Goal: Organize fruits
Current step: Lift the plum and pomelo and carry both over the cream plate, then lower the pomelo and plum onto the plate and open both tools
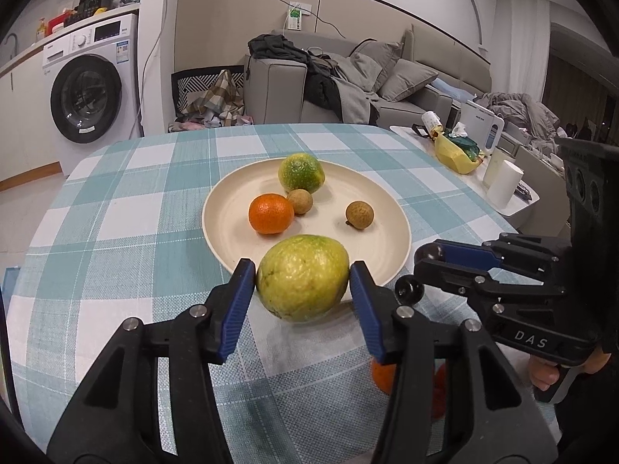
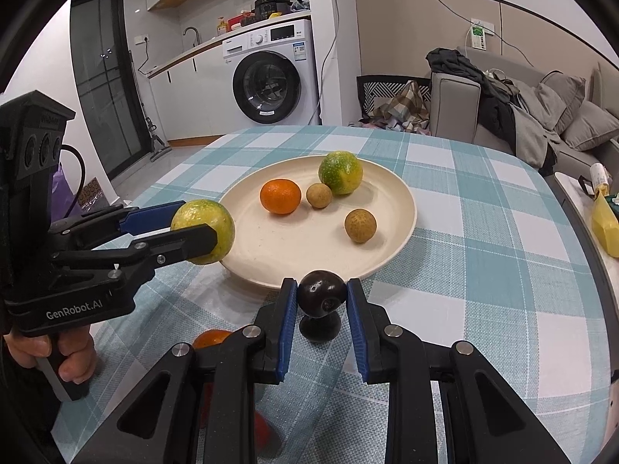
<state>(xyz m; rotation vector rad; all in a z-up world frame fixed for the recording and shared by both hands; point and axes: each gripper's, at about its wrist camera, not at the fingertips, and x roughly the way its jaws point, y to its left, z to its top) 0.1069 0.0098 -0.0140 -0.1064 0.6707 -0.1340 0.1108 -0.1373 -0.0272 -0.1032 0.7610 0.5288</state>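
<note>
Yellow-green fruit (image 1: 303, 277) is clamped in the left gripper (image 1: 303, 279), right at the near rim of the cream plate (image 1: 232, 208). Right gripper (image 2: 322, 299) pinches a dark round fruit (image 2: 321, 294), plate just ahead of its fingertips

Black left claw (image 1: 303, 284) with blue ribbed pads, silver screws, white "GenRobot.AI" lettering.

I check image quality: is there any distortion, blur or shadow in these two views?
Left wrist view: strong fisheye bending, dark vignette corners; the yellow-green fruit is sharp. Right wrist view: same bending; the dark fruit casts a shadow on the tablecloth, and the red object below is blurred.
</note>
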